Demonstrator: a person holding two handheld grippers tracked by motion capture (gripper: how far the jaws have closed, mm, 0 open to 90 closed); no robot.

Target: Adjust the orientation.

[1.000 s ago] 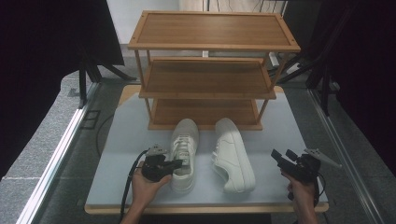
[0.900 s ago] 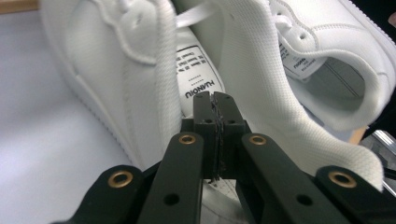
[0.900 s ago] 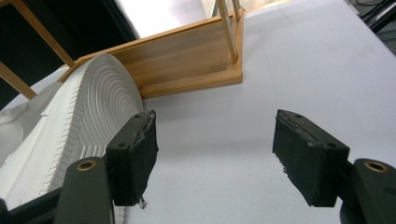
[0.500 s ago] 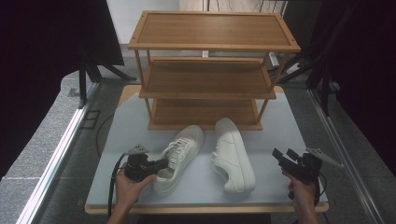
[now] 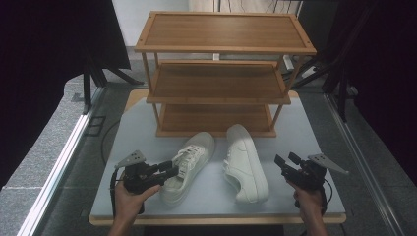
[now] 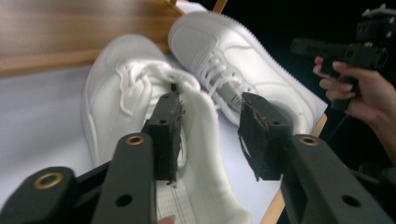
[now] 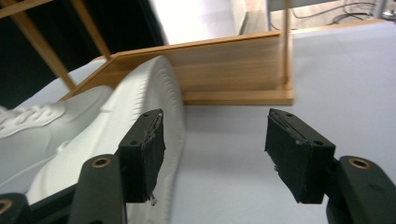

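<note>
Both white lace-up sneakers, the left sneaker (image 5: 188, 167) and the right sneaker (image 5: 246, 162), lie on the pale bench (image 5: 305, 128) before the empty three-tier wooden shoe rack (image 5: 219, 73), so shelving appears unstarted: the left hand-held gripper (image 5: 169, 171) straddles the left sneaker's collar with jaws spread, and the right hand-held gripper (image 5: 287, 162) hangs released beside the other.

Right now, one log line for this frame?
left gripper: open, jaws astride left shoe collar | right gripper: open, beside right shoe, apart | rack: shelves bare

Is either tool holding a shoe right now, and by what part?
The left tool straddles the left shoe's collar, jaws open, not clamped. The right tool holds nothing.
</note>
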